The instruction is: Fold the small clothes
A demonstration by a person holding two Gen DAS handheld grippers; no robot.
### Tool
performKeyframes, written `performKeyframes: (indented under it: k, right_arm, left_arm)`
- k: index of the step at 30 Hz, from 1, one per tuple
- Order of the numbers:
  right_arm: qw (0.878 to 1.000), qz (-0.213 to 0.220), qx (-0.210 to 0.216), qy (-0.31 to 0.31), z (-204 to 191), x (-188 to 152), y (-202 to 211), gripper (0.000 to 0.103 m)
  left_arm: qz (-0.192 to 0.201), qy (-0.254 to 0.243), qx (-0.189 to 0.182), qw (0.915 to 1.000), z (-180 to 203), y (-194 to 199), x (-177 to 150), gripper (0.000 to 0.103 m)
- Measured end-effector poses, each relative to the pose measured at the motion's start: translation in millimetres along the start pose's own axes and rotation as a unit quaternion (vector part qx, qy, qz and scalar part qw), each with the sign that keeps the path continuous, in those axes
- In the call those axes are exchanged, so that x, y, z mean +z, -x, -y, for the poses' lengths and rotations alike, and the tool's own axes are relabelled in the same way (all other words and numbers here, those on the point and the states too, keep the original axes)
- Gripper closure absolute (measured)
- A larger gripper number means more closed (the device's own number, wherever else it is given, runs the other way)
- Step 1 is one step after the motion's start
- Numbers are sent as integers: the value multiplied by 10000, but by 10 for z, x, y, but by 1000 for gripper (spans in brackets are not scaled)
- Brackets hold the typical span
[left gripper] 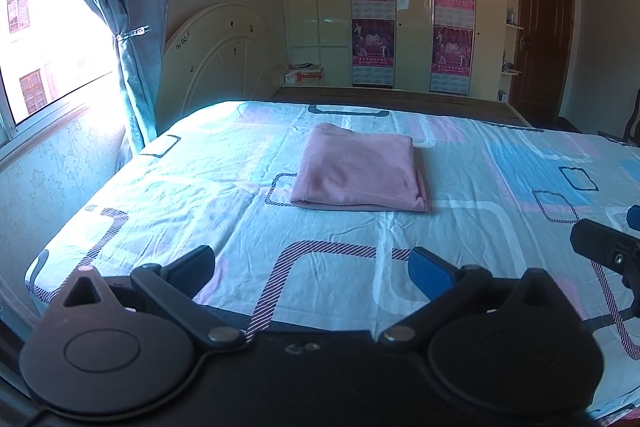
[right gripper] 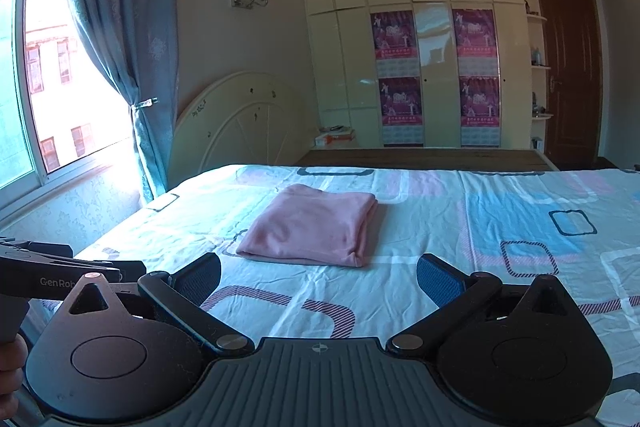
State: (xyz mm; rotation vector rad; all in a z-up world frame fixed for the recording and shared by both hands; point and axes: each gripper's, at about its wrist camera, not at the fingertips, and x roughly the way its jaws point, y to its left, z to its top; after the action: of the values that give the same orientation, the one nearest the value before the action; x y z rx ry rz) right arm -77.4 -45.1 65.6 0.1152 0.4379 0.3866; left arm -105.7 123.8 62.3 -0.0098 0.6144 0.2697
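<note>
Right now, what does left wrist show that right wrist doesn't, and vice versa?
Left wrist only: part of the right gripper at the frame's right edge.

Right wrist only: part of the left gripper at the left edge, with the fingers holding it.

Both: the folded pink cloth on the patterned bedsheet, each camera's own gripper open and empty, plus curtain, headboard, wardrobe, door.

Folded pink cloth (left gripper: 360,171) on the bed.
It lies flat as a neat rectangle at frame centre, layered edges stacked along its right side, one corner nearest the camera.
</note>
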Motion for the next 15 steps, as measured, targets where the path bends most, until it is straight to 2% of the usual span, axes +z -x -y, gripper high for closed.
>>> performKeyframes:
  k: [15]
  right_arm:
    - [10000, -77, 9, 11, -4, 18, -82, 0]
  left_arm:
    - [-46, 2, -31, 10000, -23, -73, 22, 0]
